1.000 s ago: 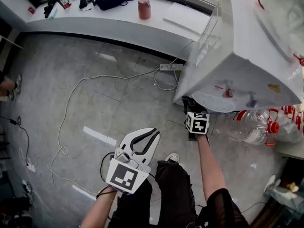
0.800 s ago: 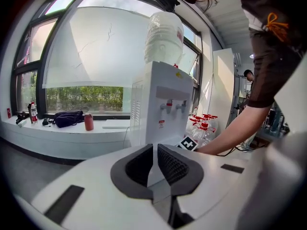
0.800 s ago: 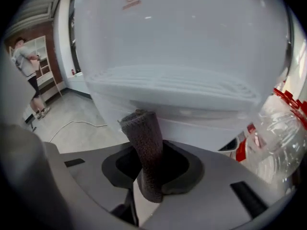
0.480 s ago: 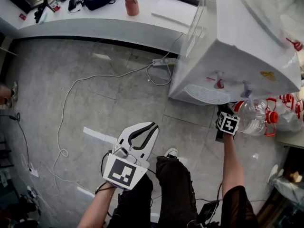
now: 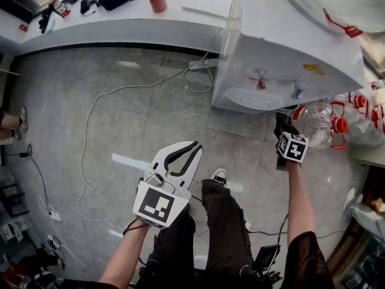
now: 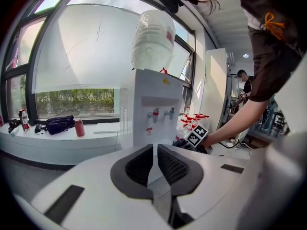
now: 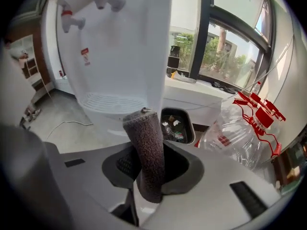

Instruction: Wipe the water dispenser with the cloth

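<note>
The white water dispenser [image 5: 283, 47] stands at the upper right of the head view, with two taps and a round drip tray [image 5: 248, 98] on its front. My right gripper [image 5: 281, 126] is low at the dispenser's front right corner, shut on a dark grey-brown cloth [image 7: 144, 138] that sticks up between its jaws. The right gripper view shows the dispenser's front [image 7: 124, 42] close ahead of the cloth; I cannot tell whether they touch. My left gripper [image 5: 194, 149] hangs shut and empty over the floor, well short of the dispenser [image 6: 151, 109].
Empty clear water bottles with red caps [image 5: 328, 125] lie just right of the dispenser. A small bin [image 7: 175, 123] sits behind them. A power strip [image 5: 201, 65] and white cables trail over the grey floor. A window counter [image 5: 120, 26] carries a bag and a red cup.
My right gripper has carried the cloth rightward along the dispenser's lower front, from its left corner to its right corner. The left gripper has stayed where it was.
</note>
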`<state>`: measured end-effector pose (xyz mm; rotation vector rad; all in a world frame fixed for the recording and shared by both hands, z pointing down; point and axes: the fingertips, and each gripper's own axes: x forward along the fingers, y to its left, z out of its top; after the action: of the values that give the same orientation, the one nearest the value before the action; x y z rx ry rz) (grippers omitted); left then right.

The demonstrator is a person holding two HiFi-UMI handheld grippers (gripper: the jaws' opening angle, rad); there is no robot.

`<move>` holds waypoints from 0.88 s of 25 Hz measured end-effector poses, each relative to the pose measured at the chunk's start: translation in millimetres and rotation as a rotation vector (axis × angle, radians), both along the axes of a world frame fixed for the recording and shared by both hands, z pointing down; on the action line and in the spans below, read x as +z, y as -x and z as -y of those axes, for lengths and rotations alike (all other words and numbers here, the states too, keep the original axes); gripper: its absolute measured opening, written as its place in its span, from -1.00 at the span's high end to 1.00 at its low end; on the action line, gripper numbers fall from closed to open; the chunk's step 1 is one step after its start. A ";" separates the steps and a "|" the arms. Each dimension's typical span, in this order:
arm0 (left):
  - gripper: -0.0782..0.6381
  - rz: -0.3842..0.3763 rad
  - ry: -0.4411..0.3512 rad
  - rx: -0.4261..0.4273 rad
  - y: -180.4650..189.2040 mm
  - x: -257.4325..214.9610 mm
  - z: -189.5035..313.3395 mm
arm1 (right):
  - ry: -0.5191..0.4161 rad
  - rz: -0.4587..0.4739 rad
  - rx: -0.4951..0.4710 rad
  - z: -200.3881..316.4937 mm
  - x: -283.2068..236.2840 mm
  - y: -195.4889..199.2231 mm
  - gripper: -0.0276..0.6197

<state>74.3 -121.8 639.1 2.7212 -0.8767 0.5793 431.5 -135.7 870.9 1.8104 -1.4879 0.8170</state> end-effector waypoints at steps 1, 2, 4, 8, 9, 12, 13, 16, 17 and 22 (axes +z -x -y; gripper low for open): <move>0.68 0.001 -0.001 0.008 -0.3 -8.9 -3.3 | -0.005 0.022 -0.025 -7.2 -12.1 11.8 0.59; 0.68 0.003 -0.001 0.013 0.4 -17.7 -6.5 | -0.013 0.048 -0.050 -14.6 -25.6 25.2 0.59; 0.67 0.008 0.002 0.016 3.8 -35.0 -11.7 | -0.031 0.100 -0.100 -29.3 -55.0 54.0 0.59; 0.68 0.011 0.005 0.010 11.0 -72.9 -19.9 | -0.056 0.185 -0.162 -54.8 -116.9 100.1 0.58; 0.68 0.005 0.003 0.008 13.3 -83.3 -22.1 | -0.065 0.203 -0.170 -59.2 -133.2 109.5 0.59; 0.68 0.000 -0.008 0.010 23.4 -112.3 -30.8 | -0.109 0.251 -0.189 -68.0 -185.1 140.1 0.59; 0.68 0.003 -0.013 0.012 27.1 -121.0 -33.7 | -0.125 0.265 -0.195 -69.8 -202.4 150.4 0.59; 0.67 0.004 -0.027 0.013 37.8 -146.7 -41.6 | -0.165 0.301 -0.203 -75.5 -250.2 178.9 0.59; 0.68 -0.002 -0.032 0.012 41.8 -155.7 -44.9 | -0.174 0.311 -0.203 -78.4 -264.6 188.2 0.59; 0.68 -0.022 -0.044 0.005 72.9 -195.3 -67.3 | -0.213 0.334 -0.224 -96.3 -327.5 243.0 0.59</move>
<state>1.4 -54.5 443.8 2.7646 -0.8879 0.5368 188.6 -39.4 543.5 1.6695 -2.0191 0.9080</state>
